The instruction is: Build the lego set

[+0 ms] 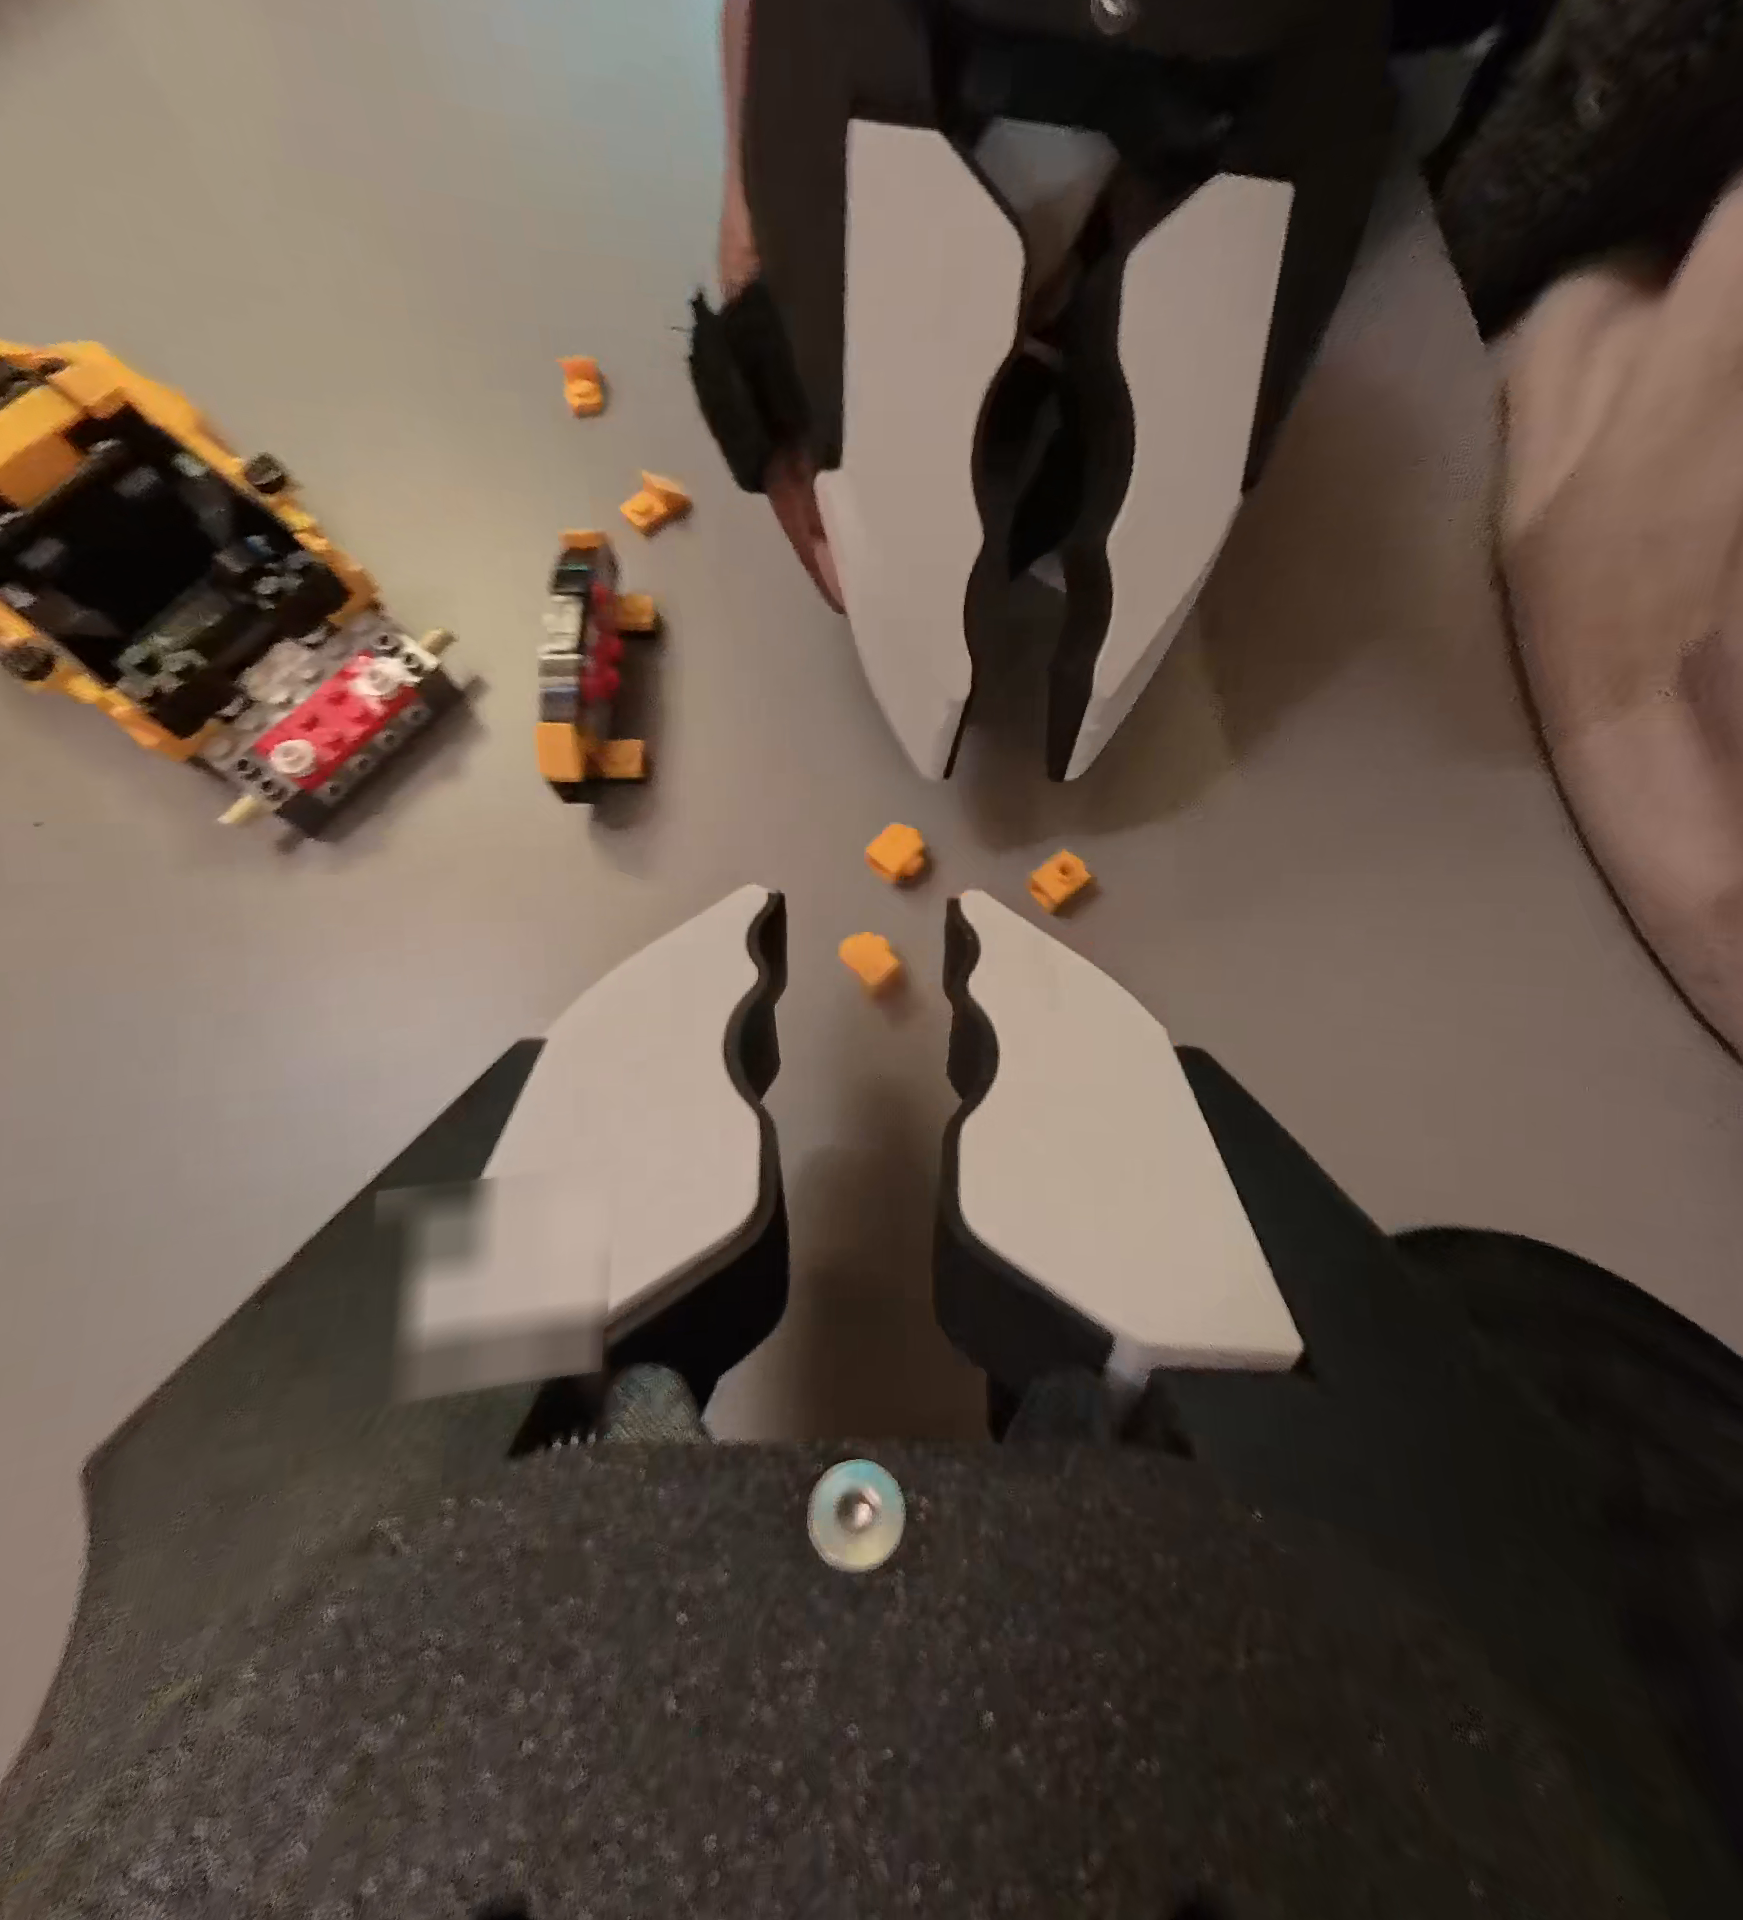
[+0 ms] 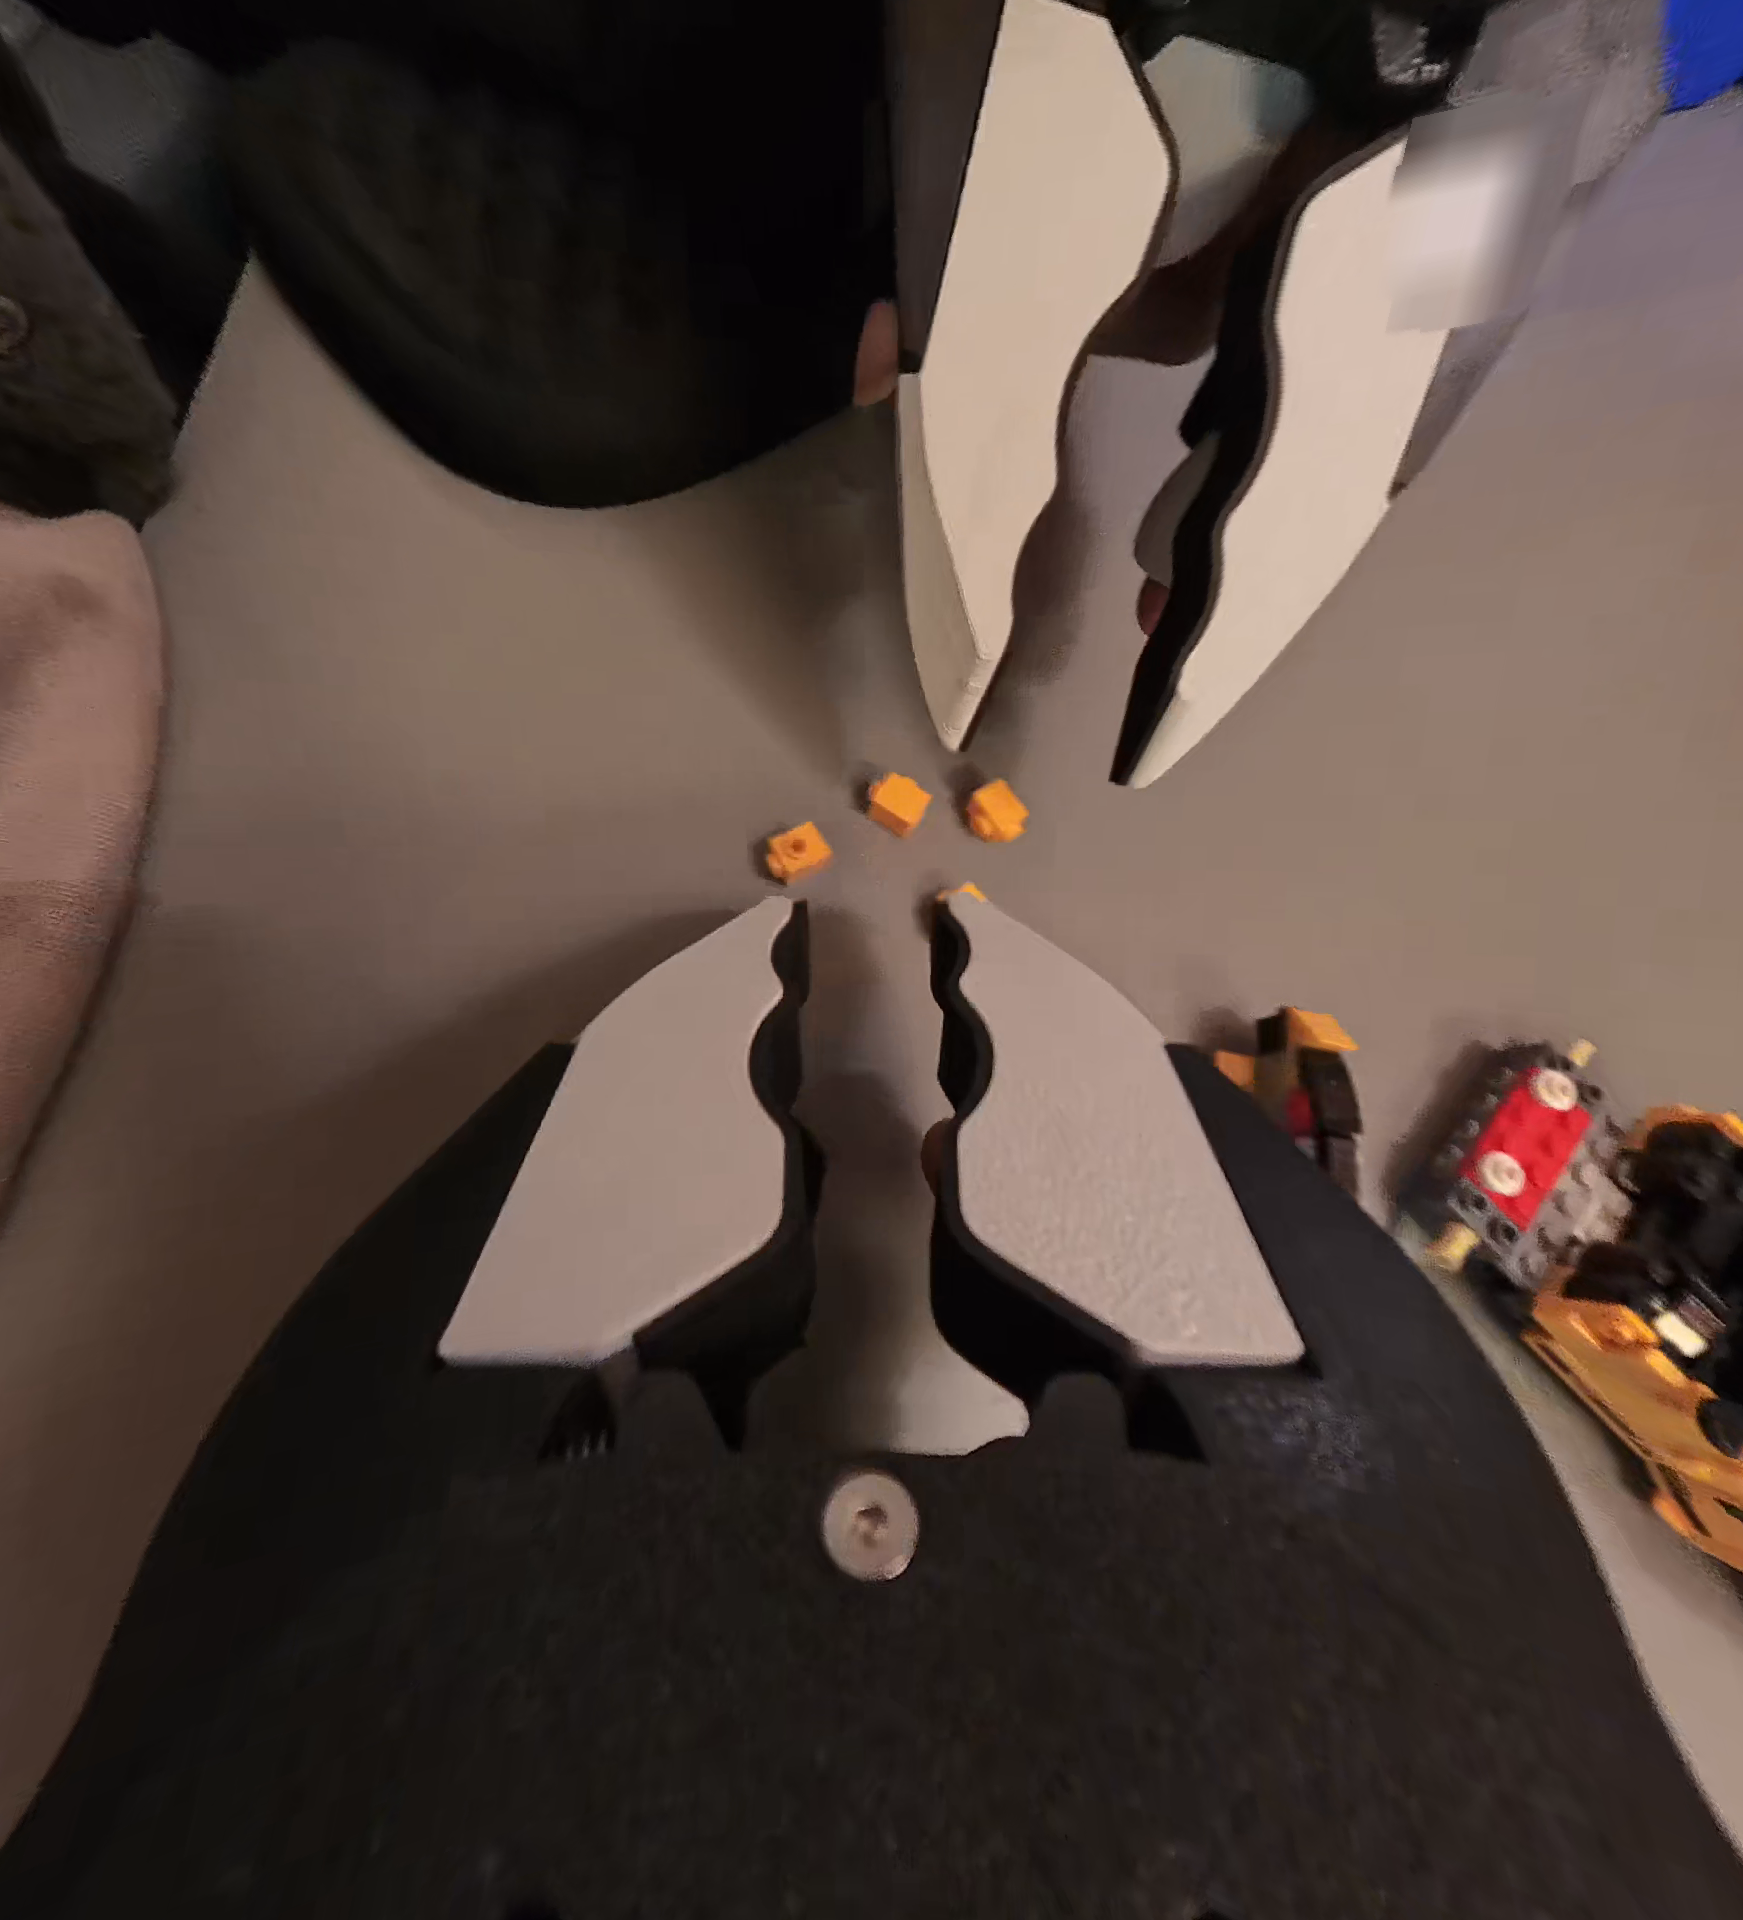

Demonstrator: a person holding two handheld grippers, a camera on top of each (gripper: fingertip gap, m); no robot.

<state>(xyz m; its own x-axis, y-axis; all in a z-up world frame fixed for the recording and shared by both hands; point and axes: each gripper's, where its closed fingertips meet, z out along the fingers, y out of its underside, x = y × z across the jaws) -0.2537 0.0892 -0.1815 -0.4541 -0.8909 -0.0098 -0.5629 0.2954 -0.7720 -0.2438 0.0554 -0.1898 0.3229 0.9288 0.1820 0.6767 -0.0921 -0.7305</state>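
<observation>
Three small orange bricks lie on the grey table between the two grippers. My left gripper [image 1: 865,909] is open and empty; one orange brick [image 1: 872,961] lies on the table between its fingertips. Two more orange bricks [image 1: 896,852] [image 1: 1061,880] lie just beyond. My right gripper [image 2: 869,909] is open and empty, facing the left one [image 2: 1043,758]. The bricks [image 2: 898,802] lie just ahead of it, and an orange bit [image 2: 962,891] peeks out at its right fingertip. The part-built yellow car [image 1: 119,561] lies to the far left, with a small black-and-orange sub-assembly [image 1: 592,665] beside it.
Two more orange pieces [image 1: 581,384] [image 1: 654,502] lie beyond the sub-assembly. A pinkish cloth [image 1: 1677,623] covers the table's right side in the left wrist view. A person's dark clothing [image 2: 555,260] is at the table's edge. The car [image 2: 1677,1299] also shows in the right wrist view. My right fingertips sit around 4 cm from my left ones. About 15 cm separates my left fingertips from the part-built yellow car [image 1: 119,561].
</observation>
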